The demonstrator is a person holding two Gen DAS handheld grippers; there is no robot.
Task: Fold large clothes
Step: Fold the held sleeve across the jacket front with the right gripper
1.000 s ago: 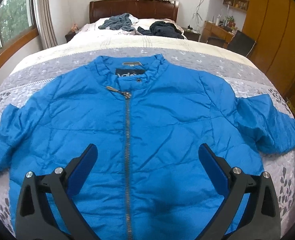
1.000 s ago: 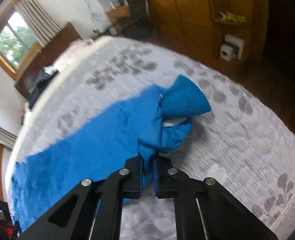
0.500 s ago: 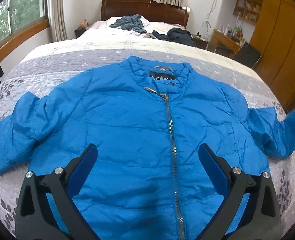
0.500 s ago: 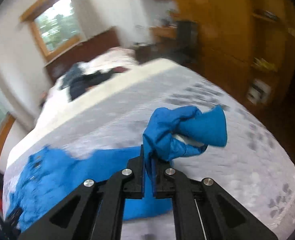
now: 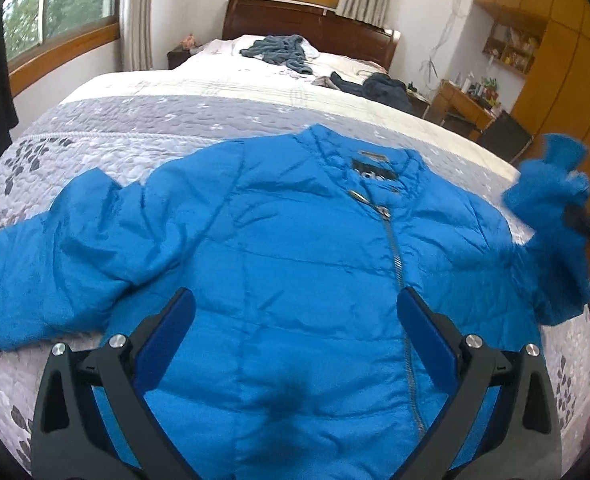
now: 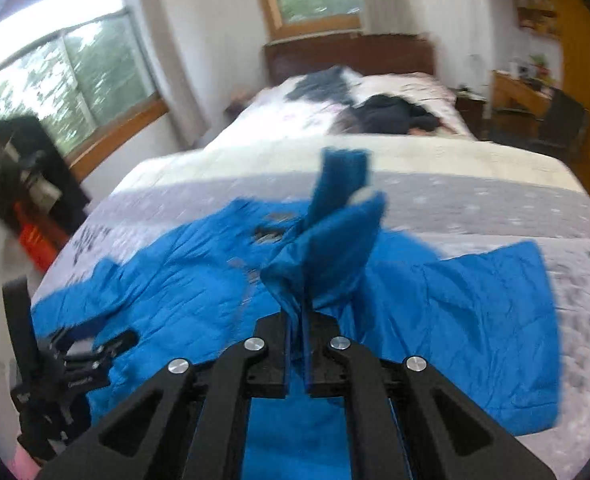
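Note:
A bright blue puffer jacket [image 5: 287,264] lies front up on the bed, zipped, collar toward the headboard. Its left sleeve [image 5: 35,272] stretches flat to the left. My left gripper [image 5: 295,320] hovers open over the jacket's lower front, nothing between its fingers. My right gripper [image 6: 296,316] is shut on the cuff of the right sleeve [image 6: 335,236] and holds it raised above the jacket's chest. In the left wrist view that lifted sleeve [image 5: 551,204] hangs in the air at the right, with the right gripper's black tip [image 5: 587,224] beside it.
The bed has a grey and white quilt [image 5: 143,120]. Grey clothes [image 5: 279,50] and dark clothes [image 5: 379,88] lie near the wooden headboard [image 5: 307,16]. A desk [image 5: 467,104], a black chair [image 5: 503,136] and a wooden wardrobe [image 5: 567,72] stand to the right. Windows run along the left wall.
My right gripper has lifted the right sleeve off the bed's edge and swung it up and inward over the jacket. My left gripper has drifted left, staying open.

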